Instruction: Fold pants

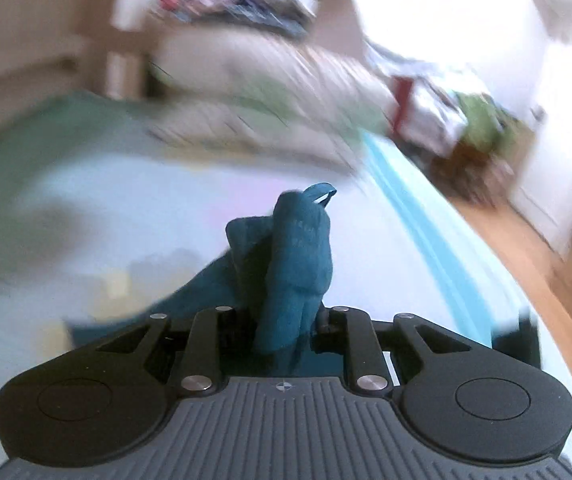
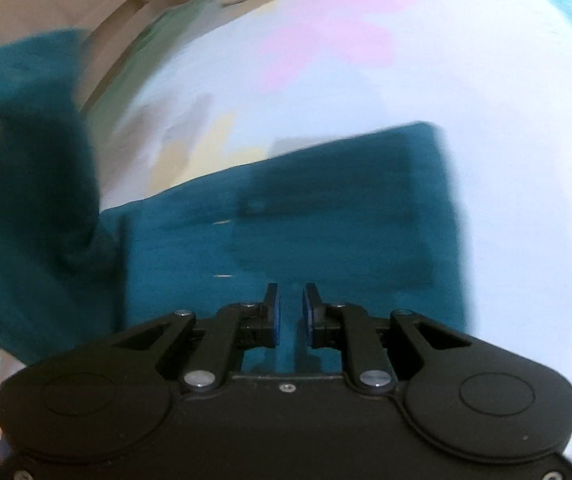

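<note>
The fold was partway along, as I judged it. My left fingers (image 1: 286,320) were clamped on a bunched corner of the teal pants (image 1: 297,256), the cloth standing up in a thick wad between them with a small loop at its tip, and the rest trailing down and away to the lower left toward the bed (image 1: 134,208). In my right wrist view the main body of the pants (image 2: 325,216) lay flat on the pale, pastel-patterned bed cover (image 2: 505,160), with a straight edge and a squared corner on the right, which read to me as one fold already laid. At the left of that view a lifted flap of the same cloth hung in the air, blurred. My right fingers (image 2: 289,316) stood slightly parted just above the flat cloth; I saw a gap between the blue pads (image 2: 276,320) and nothing pinched in them, so I took them for empty. What was left, as far as I could judge, was to carry the raised part over the flat part, lay it down and smooth it. As for containers, I saw none on the bed; the blurred clutter beyond the wooden floor (image 1: 525,248) was too smeared to tell whether any box or basket stood there.
</note>
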`<state>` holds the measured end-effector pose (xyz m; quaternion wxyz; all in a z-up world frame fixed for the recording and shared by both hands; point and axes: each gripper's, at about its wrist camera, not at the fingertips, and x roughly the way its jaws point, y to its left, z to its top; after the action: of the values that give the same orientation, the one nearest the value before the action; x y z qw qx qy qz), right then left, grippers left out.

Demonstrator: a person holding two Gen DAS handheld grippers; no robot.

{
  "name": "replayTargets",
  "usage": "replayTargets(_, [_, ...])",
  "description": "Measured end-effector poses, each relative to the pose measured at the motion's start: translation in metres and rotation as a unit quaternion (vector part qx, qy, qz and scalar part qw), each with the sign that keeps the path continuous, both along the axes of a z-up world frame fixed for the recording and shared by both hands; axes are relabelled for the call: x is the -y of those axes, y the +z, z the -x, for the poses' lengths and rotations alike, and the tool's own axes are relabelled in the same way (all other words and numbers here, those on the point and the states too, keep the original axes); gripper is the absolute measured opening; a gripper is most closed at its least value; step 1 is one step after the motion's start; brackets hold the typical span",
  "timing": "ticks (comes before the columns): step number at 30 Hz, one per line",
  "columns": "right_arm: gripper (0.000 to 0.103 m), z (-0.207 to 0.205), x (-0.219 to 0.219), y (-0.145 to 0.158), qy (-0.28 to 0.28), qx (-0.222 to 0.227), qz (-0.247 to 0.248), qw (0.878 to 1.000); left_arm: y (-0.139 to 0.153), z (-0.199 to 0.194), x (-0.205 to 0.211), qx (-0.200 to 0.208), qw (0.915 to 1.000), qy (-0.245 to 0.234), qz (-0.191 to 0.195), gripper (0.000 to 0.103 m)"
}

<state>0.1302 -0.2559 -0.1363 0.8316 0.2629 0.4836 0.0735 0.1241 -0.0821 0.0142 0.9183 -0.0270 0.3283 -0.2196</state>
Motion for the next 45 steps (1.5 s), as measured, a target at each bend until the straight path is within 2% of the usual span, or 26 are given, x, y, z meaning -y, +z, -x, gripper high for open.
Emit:
replayTargets(2, [0.024,0.006,0.013,-0.005,-0.012,-0.01,0.005,1.0,-0.031,-0.002,0.035,-0.041,0.9987,-0.029,-0.011,0.023])
replayTargets(3, [0.023,0.009,0.019,-0.007,-0.017,-0.017,0.009,1.0,-0.043,-0.002,0.048,-0.062,0.997,-0.041,-0.019,0.02])
replayTargets(4, [0.023,0.011,0.022,-0.01,-0.018,-0.027,0.025,0.999,-0.052,-0.001,0.056,-0.073,0.9965,-0.035,-0.02,0.022])
replayTargets(5, [0.025,0.014,0.026,-0.013,-0.019,-0.034,0.036,0.999,-0.057,-0.004,0.054,-0.083,0.9957,-0.032,-0.022,0.025])
replayTargets(8, [0.023,0.021,0.037,-0.016,-0.028,-0.039,0.005,0.999,-0.064,-0.007,0.05,-0.106,0.9937,-0.032,-0.015,0.03])
replayTargets(10, [0.022,0.022,0.039,-0.014,-0.03,-0.036,0.013,0.999,-0.062,-0.007,0.046,-0.109,0.9935,-0.032,-0.008,0.038])
replayTargets(12, [0.024,0.021,0.039,-0.011,-0.035,-0.034,0.019,0.999,-0.055,0.004,0.044,-0.1,0.9943,-0.037,0.002,0.05])
replayTargets(14, [0.025,0.024,0.042,-0.007,-0.043,-0.034,0.023,0.998,-0.047,0.015,0.044,-0.096,0.9942,-0.048,0.01,0.055])
replayTargets(19, [0.025,0.029,0.053,-0.004,-0.067,-0.033,0.038,0.996,-0.031,0.03,0.045,-0.078,0.9939,-0.072,0.03,0.057])
replayTargets(22, [0.025,0.032,0.062,0.001,-0.085,-0.022,0.042,0.995,-0.027,0.036,0.037,-0.066,0.9938,-0.085,0.029,0.058])
replayTargets(24, [0.028,0.032,0.067,0.005,-0.083,-0.003,0.034,0.996,-0.03,0.036,0.023,-0.066,0.9955,-0.066,0.014,0.058])
replayTargets(25, [0.032,0.031,0.066,0.008,-0.078,0.009,0.028,0.996,-0.034,0.032,0.015,-0.071,0.9962,-0.05,0.004,0.058])
replayTargets(26, [0.046,0.028,0.063,0.01,-0.075,0.018,0.024,0.997,-0.039,0.028,0.003,-0.076,0.9966,-0.029,-0.005,0.058])
replayTargets(27, [0.056,0.025,0.059,0.012,-0.069,0.029,0.023,0.997,-0.045,0.023,-0.01,-0.083,0.9965,-0.007,-0.011,0.058])
replayTargets(32, [0.058,0.004,0.04,0.017,-0.026,0.066,0.038,0.997,-0.073,-0.001,-0.081,-0.124,0.9847,0.112,-0.049,0.058])
replayTargets(34, [0.058,-0.003,0.034,0.018,-0.013,0.073,0.038,0.997,-0.085,-0.008,-0.103,-0.147,0.978,0.134,-0.061,0.058])
replayTargets(39, [0.058,-0.03,0.021,0.002,0.012,0.065,0.043,0.997,-0.112,-0.012,-0.131,-0.201,0.968,0.138,-0.062,0.058])
replayTargets(42, [0.059,-0.033,0.016,-0.002,0.027,0.053,0.051,0.997,-0.126,-0.006,-0.134,-0.229,0.9672,0.102,-0.042,0.058])
replayTargets(45, [0.059,-0.038,0.012,-0.008,0.038,0.045,0.053,0.997,-0.13,0.004,-0.124,-0.209,0.9729,0.081,-0.054,0.059])
